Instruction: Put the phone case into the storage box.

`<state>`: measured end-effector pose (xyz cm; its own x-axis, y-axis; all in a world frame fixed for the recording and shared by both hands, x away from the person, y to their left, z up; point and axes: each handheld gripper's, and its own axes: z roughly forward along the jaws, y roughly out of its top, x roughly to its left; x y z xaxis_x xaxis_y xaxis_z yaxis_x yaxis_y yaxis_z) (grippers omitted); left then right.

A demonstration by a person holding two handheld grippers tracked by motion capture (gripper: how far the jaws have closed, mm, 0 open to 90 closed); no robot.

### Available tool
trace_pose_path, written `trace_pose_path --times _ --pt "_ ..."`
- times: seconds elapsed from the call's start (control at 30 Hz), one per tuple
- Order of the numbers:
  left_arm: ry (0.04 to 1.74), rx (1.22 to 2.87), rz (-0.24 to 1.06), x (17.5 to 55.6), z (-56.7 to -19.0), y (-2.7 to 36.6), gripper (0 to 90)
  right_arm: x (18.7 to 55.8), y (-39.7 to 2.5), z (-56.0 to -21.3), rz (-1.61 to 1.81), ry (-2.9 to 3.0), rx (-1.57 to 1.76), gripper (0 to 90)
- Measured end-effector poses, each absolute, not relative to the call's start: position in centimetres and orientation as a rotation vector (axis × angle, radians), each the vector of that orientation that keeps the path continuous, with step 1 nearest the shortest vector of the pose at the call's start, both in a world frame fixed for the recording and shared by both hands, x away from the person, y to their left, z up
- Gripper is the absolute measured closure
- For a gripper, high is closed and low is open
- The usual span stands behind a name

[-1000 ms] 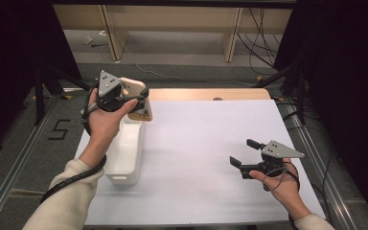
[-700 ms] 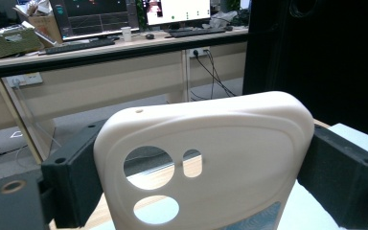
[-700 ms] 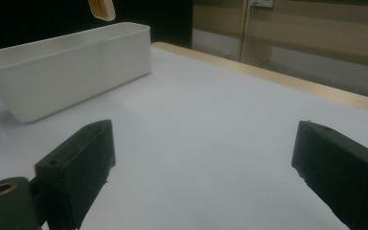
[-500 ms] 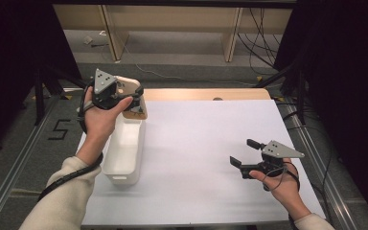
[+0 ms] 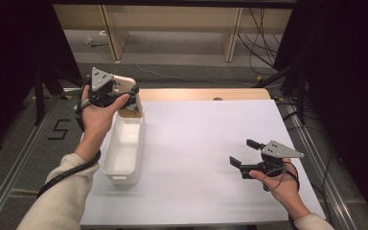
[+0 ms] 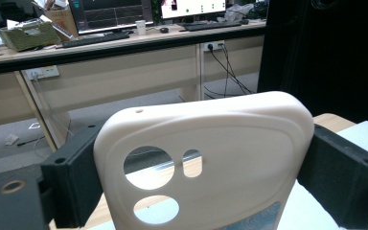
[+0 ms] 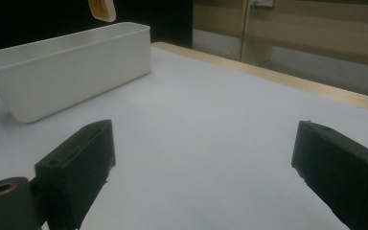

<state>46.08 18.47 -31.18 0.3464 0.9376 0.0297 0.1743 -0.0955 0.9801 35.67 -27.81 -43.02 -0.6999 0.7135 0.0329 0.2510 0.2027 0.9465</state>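
At upper left of the high view our left gripper clamps a phone case above the bin's far end. Centre table lies open. Lower right, our right gripper is spread, empty. The case's bottom is cut off.

Phone case: cream/off-white, soft-looking, rounded corners, three camera cutouts (large round, small oblong slot, lower oval) plus a tiny pinhole near the top edge. Clamped by its two side edges between the left gripper's jaws, held upright with the camera end up. In the high view the case sits in the air over the far end of the white bin, off the worktop.
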Motion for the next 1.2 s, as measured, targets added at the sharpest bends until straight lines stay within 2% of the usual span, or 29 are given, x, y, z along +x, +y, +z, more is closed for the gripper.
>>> trace_pose_path --times 1.2 --pt "1.086 1.552 0.917 48.1 -32.2 19.1 10.6 35.7 -27.9 -43.1 1.507 2.073 0.897 8.8"
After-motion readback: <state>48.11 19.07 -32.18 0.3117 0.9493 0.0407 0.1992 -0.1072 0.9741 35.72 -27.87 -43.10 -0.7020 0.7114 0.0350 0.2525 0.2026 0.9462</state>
